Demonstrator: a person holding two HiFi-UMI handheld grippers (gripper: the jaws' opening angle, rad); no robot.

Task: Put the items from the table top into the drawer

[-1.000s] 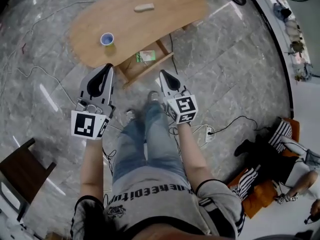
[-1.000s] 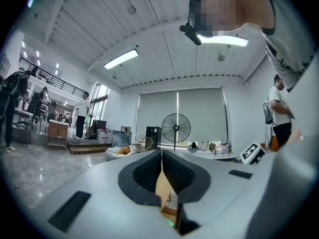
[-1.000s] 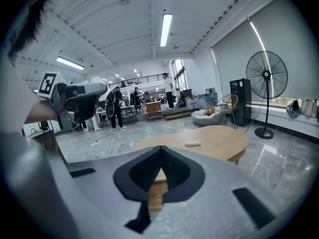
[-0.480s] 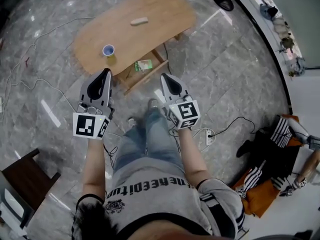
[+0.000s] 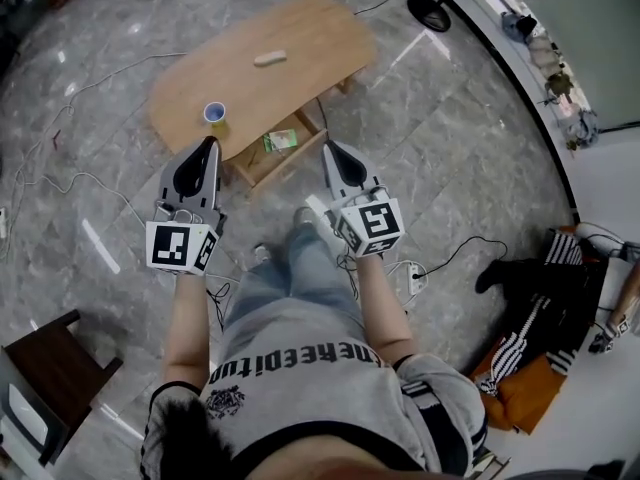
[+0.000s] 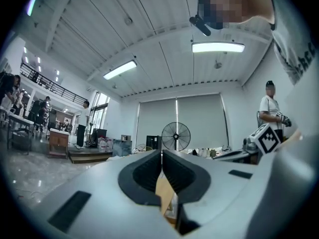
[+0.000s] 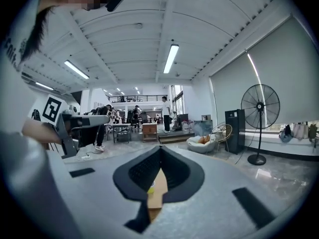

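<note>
Both shut and empty, left gripper (image 5: 209, 144) and right gripper (image 5: 328, 149) hover mid-frame short of the table (image 5: 310, 33): open one early, then straddle the cup (image 5: 215, 114) squarely.

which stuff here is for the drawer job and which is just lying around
Job: wooden table, cup, beige oblong item, open drawer, green packet in it.
Lying about: fan base, power strip, dark chair.
</note>
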